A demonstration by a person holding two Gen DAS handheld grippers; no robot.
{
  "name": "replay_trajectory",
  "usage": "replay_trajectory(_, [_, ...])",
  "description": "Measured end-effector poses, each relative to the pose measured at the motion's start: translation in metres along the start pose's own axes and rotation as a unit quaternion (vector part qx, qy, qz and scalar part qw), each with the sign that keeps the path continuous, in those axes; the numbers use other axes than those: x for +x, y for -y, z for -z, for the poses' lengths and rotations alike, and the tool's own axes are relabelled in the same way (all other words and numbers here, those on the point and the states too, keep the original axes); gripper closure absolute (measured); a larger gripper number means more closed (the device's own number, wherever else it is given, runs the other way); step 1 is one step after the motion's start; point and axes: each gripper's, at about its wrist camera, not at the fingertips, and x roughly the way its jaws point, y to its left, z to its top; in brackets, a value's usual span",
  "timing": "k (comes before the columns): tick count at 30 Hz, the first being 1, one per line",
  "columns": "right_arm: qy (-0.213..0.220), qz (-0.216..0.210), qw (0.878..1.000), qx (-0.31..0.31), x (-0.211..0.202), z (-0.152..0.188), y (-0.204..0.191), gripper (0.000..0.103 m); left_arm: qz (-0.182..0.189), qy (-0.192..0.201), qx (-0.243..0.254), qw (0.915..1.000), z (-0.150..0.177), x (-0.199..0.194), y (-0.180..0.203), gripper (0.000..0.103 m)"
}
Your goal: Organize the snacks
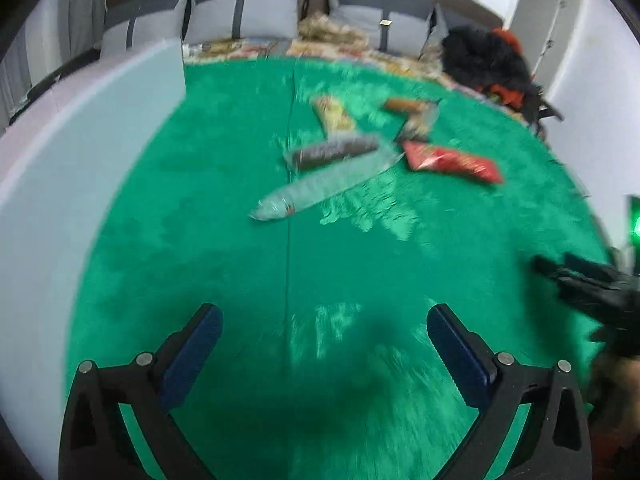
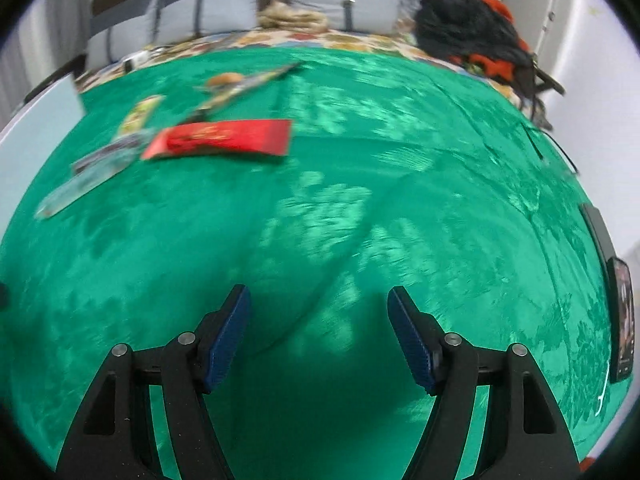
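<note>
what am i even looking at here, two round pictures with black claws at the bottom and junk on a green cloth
Each picture comes from a fisheye camera mounted on a handheld two-finger gripper; a person holds one in each hand. The black claws with blue pads are the left gripper in one view and the right gripper in the other. Both are open and hold nothing. The green cloth carries several snack packets: a red packet, a dark bar, a clear wrapper and a yellow packet. A pale box stands at the left.
</note>
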Motion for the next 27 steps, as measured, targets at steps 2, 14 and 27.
replay_trajectory(2, [0.002, -0.001, 1.000, 0.009, 0.003, -0.003, 0.012, 0.024, -0.020, 0.006, -0.001, 0.9998, -0.005, 0.014, 0.007, 0.001])
replay_trajectory(14, [0.019, -0.007, 0.999, 0.044, 0.021, -0.018, 0.030, 0.009, -0.064, 0.010, 0.023, 0.9976, -0.050, 0.051, 0.006, 0.000])
replay_trajectory(27, [0.019, -0.009, 0.999, 0.045, 0.020, -0.018, 0.031, 0.008, -0.065, 0.010, 0.023, 0.9976, -0.050, 0.056, 0.006, 0.000])
